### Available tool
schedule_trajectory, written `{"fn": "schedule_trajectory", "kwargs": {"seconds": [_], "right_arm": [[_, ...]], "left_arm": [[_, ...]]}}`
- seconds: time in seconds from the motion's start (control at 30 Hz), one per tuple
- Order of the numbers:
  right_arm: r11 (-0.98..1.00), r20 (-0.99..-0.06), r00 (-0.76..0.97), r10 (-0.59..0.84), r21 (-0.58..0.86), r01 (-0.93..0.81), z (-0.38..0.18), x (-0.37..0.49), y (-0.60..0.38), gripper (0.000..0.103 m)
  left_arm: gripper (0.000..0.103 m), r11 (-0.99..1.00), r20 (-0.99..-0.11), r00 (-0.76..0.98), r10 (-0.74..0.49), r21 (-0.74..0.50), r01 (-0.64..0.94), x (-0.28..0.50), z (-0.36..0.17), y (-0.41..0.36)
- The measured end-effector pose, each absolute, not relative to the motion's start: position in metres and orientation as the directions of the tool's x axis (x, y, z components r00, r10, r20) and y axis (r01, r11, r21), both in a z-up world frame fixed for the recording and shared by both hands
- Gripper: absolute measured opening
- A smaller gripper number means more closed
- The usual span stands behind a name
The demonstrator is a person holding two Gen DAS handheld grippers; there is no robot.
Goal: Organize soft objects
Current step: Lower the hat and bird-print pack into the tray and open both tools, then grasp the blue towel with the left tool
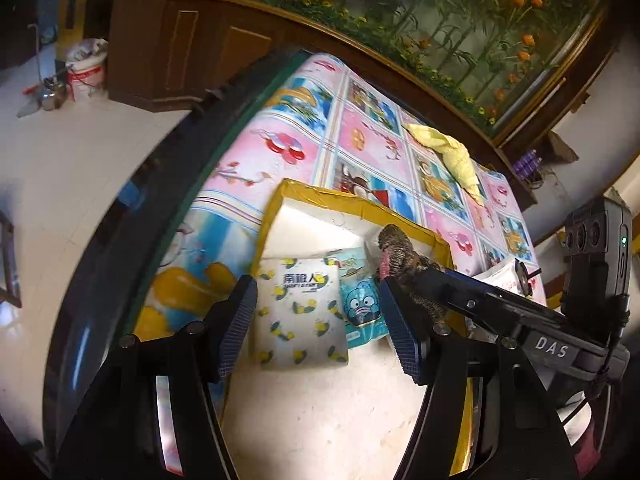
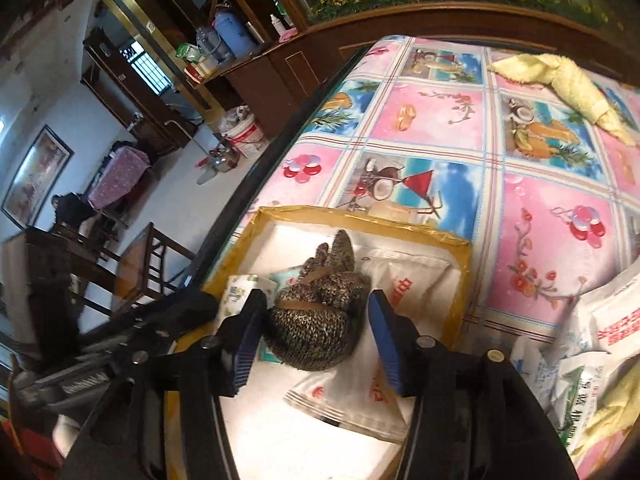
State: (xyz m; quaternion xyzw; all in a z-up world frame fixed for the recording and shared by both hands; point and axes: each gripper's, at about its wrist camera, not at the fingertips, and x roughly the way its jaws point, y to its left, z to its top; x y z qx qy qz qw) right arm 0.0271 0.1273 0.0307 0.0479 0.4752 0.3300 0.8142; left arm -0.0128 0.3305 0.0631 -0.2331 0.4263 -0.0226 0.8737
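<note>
A white box with yellow-taped rim (image 1: 316,191) (image 2: 360,218) sits on a table with a pink and blue cartoon cloth. Inside lie a lemon-print white pack (image 1: 298,312), a blue cartoon pack (image 1: 362,308), a white pack with red print (image 2: 404,276) and a speckled brown knitted bundle (image 2: 320,320) (image 1: 400,256). My left gripper (image 1: 318,326) is open above the lemon and blue packs. My right gripper (image 2: 314,338) is open with its fingers either side of the knitted bundle, not pinching it. A yellow towel (image 1: 452,152) (image 2: 560,84) lies at the table's far side.
More plastic packs (image 2: 600,344) lie on the table right of the box. The table's dark edge (image 2: 280,152) runs along the left, with floor, a white bucket (image 1: 86,72) and wooden cabinets (image 1: 180,48) beyond. A flower mural (image 1: 440,20) backs the table.
</note>
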Motion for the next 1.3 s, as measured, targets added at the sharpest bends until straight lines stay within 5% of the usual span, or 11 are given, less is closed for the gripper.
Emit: {"fn": "schedule_trajectory", "kwargs": {"seconds": [0.53,0.83,1.3], "right_arm": [[0.809,-0.636,0.515,0.574,0.343,-0.477,0.098,-0.019,-0.007,0.060],[0.929,-0.709,0.607,0.358,0.332,-0.162,0.062,-0.030,-0.174,0.060],[0.874,-0.680,0.577,0.453,0.466,-0.136,0.022,-0.063,-0.228,0.060]], "left_arm": [[0.065,0.910,-0.655,0.707,-0.269,-0.414,-0.038,-0.085,0.118,0.266],[0.065,0.899,-0.687,0.589,-0.426,-0.391,0.195,-0.089,0.107,0.153],[0.065,0.867,-0.758,0.464,-0.458,-0.264,0.423,-0.060,0.073,0.007]]}}
